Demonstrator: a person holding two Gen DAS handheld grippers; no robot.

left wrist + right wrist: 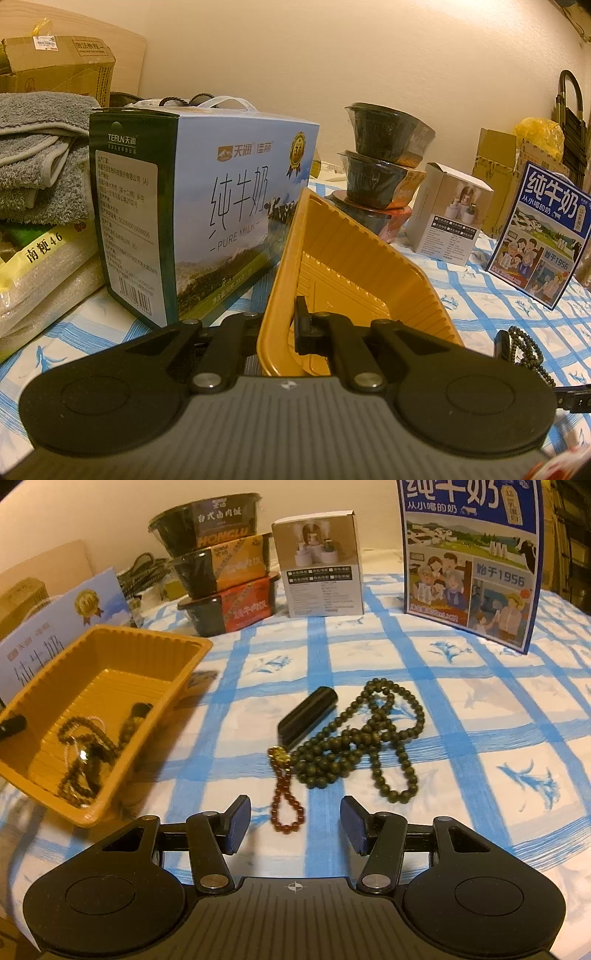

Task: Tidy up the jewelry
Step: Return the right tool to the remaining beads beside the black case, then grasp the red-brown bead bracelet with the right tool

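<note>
My left gripper (287, 325) is shut on the near wall of a yellow plastic tray (351, 258) and holds it tipped up. In the right wrist view the tray (110, 633) sits at the left with dark bead strands (81, 753) lying inside. A red bead bracelet (288, 808) with a gold charm (279, 755) lies on the checked cloth, touching a long green bead necklace (369, 738). A black cylindrical piece (308, 714) lies beside them. My right gripper (295, 825) is open just above the red bracelet, its blue pads on either side, gripping nothing.
A large milk carton box (192, 206) stands left of the tray, with folded towels (37, 147) and a rice bag (44, 266) beyond. Stacked food bowls (221, 568), a small white box (321, 554) and a blue milk box (469, 554) line the far side.
</note>
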